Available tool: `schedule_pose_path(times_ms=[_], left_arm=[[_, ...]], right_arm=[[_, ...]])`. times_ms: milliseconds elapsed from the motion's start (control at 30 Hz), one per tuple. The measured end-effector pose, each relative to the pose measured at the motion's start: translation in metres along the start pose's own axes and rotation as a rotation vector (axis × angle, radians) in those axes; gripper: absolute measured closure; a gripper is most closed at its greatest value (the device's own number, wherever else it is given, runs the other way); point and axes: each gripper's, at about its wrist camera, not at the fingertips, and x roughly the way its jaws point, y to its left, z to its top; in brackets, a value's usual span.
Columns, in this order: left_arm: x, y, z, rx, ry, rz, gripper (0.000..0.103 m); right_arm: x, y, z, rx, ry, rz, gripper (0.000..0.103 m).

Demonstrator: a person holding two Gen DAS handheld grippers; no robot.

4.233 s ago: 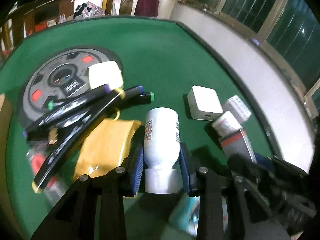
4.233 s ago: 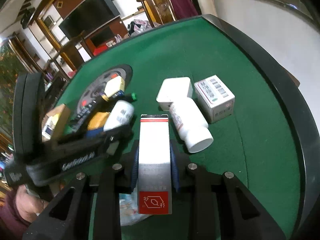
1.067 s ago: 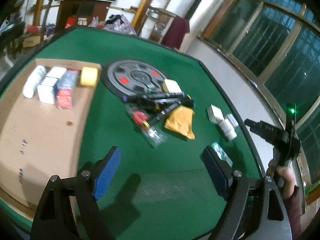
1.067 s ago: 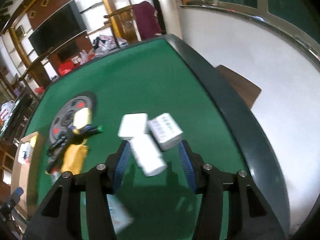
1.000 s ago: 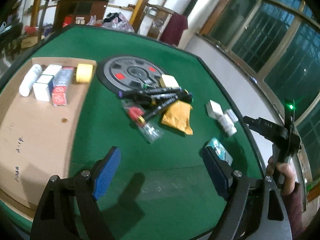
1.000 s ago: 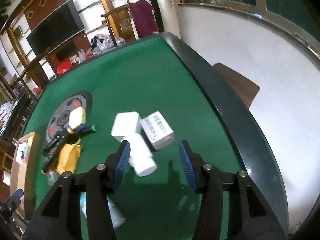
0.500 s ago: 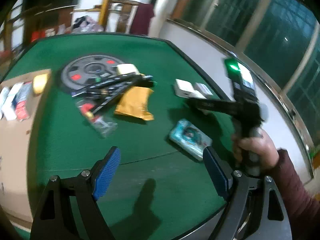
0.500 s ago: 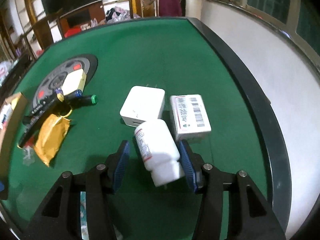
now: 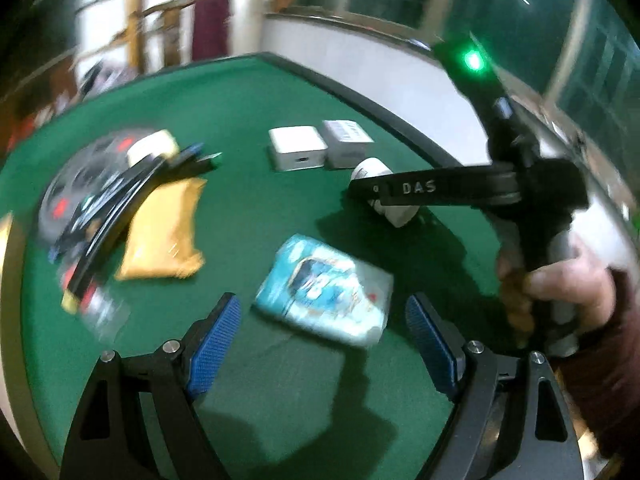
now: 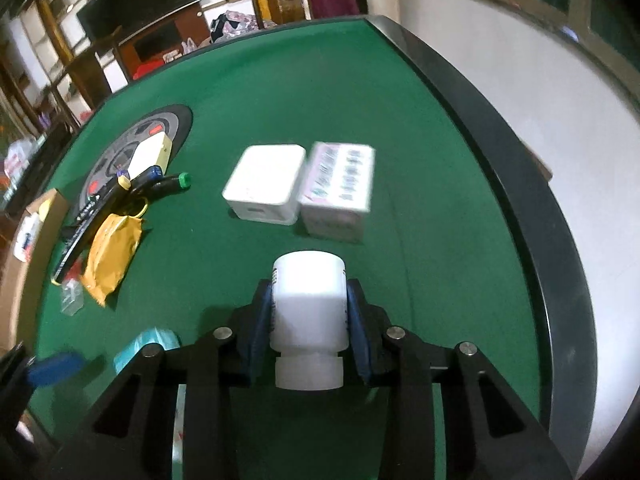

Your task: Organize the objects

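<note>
Right tongs [image 10: 308, 320] closing around a white bottle [image 10: 307, 304], blue pads against both sides of it, cap end toward the camera. Bottle sits low over the green tabletop [image 10: 280, 80], near the right edge; contact with the felt cannot be told. Just beyond it: white box [image 10: 264, 184] and barcode box [image 10: 338, 192], side by side, touching. Further left: yellow pouch [image 10: 114, 252], black markers [image 10: 120, 196], a cream block [image 10: 150, 152] on the grey disc [image 10: 120, 152].

Left tongs [image 9: 320, 340] released, jaws wide, nothing between the pads. A teal packet [image 9: 324, 292] lies flat on the tabletop just ahead of them. A hand [image 9: 560, 284] grips the right tool's handle at the right of the left wrist view.
</note>
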Motion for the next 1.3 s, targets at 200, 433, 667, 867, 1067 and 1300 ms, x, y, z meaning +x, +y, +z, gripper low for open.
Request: schedule_pose_path(times_ms=[200,433,667,867,1067,1300], left_arm=[[0.044,-0.021,0.009,0.179,0.087,0.104,0.021],[0.049,-0.015,0.012,0.111,0.083,0.072,0.028],[0.031,-0.002,0.007,0.029,0.046,0.053,0.037],[-0.007,0.014,0.003,-0.064,-0.025,0.023,0.037],[-0.054,0.041,-0.011,-0.141,-0.081,0.048,0.037],[-0.104,0.102,-0.044,-0.275,-0.105,0.125,0.037]], right_arm=[[-0.012,-0.023,-0.010,0.053,-0.004,0.046,0.070],[-0.012,-0.020,-0.010,0.044,-0.021,0.048,0.070],[-0.011,-0.018,-0.010,0.065,-0.022,0.064,0.070],[-0.017,-0.008,-0.010,0.072,-0.028,0.104,0.070],[-0.026,0.021,-0.008,0.038,-0.040,0.144,0.070],[-0.031,0.071,-0.009,0.000,-0.022,0.230,0.070]])
